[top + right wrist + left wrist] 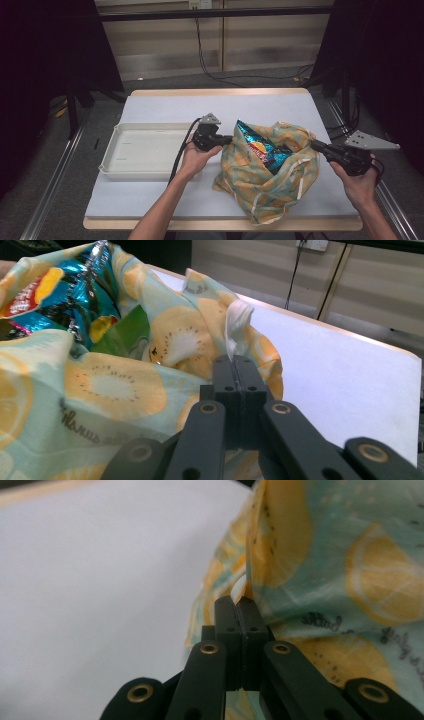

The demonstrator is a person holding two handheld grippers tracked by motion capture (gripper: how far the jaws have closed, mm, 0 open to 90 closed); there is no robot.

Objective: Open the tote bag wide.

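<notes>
Work looks barely begun: left gripper (227, 139) and right gripper (316, 145), jaws pressed together, each pinch an edge of the fruit-print cloth bag (270, 187) mid-table, holding its mouth apart, with the snack packet (260, 147) inside and the white tray (112, 165) beside it bare.

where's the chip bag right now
In the high view the chip bag pokes out of the open lemon-print bag right of centre, between the two grippers, right of the white tray.

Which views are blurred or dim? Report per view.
High view: dim, dark at both sides, the bag sharp enough. Left gripper view: bag print soft, the table washed out. Right gripper view: the chip packet fairly sharp, near fabric blurred.
</notes>
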